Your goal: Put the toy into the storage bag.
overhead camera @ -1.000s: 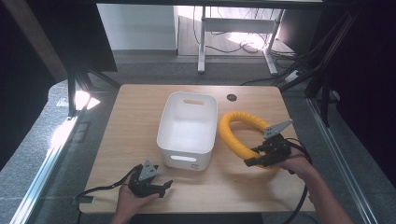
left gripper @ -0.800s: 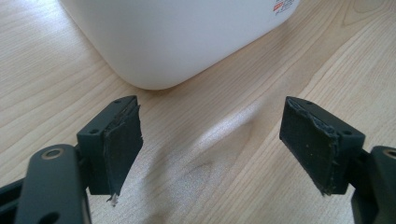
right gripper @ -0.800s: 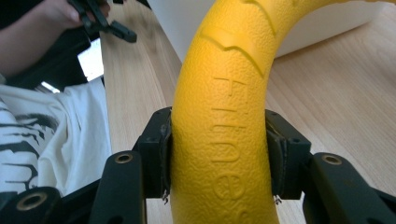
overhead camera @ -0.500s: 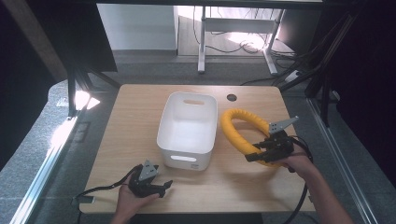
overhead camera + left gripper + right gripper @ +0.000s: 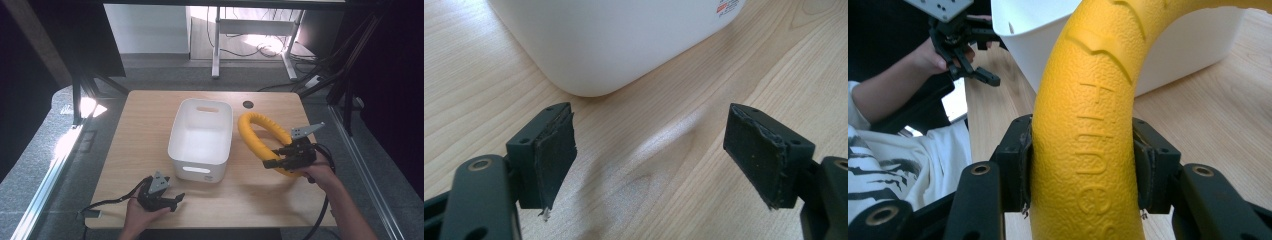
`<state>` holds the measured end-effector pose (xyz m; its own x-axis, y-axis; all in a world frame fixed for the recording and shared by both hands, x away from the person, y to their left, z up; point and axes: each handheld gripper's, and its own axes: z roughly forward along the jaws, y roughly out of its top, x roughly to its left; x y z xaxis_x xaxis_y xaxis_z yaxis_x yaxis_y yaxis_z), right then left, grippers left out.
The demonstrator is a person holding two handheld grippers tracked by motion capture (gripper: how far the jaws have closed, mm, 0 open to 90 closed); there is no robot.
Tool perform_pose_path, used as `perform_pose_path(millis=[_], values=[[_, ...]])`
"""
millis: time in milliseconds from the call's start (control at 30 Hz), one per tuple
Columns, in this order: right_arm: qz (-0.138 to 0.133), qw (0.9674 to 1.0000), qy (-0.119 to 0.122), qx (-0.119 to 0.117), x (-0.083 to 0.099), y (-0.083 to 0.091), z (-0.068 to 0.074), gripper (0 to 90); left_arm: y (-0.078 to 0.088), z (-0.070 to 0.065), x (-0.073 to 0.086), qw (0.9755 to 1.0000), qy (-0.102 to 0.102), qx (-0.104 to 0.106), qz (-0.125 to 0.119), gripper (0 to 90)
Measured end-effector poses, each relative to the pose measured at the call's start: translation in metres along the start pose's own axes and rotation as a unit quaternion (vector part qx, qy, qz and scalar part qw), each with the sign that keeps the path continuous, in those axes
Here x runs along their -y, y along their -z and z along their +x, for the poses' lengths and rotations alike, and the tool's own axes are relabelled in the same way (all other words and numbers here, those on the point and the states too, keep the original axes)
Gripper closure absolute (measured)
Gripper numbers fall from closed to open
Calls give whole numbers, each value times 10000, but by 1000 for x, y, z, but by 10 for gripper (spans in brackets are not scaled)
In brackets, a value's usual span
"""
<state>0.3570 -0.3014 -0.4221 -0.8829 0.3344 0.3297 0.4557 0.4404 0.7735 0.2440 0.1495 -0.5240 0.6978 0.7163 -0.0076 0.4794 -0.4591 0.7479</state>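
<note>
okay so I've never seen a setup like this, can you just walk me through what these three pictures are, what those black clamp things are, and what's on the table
A person sits at a wooden table with a hand-held two-jaw clamp, called a gripper, in each hand. One picture comes from a camera above that looks down on the table. The other two come from small cameras that ride on each gripper and look out between its black jaws.

On the table stands an empty white bin. Beside it lies a curved yellow foam ring with raised lettering.

The right gripper is closed on the ring: in its own view both jaw pads press the yellow foam. The left gripper rests near the table's front edge with its jaws wide apart and nothing between them; its view looks at a corner of the bin.
</note>
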Motion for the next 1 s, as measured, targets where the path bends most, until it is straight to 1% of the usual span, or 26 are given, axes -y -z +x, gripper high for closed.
perform_pose_path(millis=[233,333,533,833,1000], values=[[-213,9998,-55,-17,-2,5,-1,505,0,0,0,10000,-5,-10,2,210],[-350,9994,-74,-24,-4,8,-1,505,0,0,0,10000,-3,-9,-2,210],[-523,9986,-75,-18,-6,11,0,506,0,0,0,10000,-5,-9,-3,209],[-679,9977,-68,4,-9,13,1,506,0,0,0,10000,-14,-15,2,209],[-773,9970,-20,35,-12,14,2,506,0,0,0,10000,-19,-16,8,209]])
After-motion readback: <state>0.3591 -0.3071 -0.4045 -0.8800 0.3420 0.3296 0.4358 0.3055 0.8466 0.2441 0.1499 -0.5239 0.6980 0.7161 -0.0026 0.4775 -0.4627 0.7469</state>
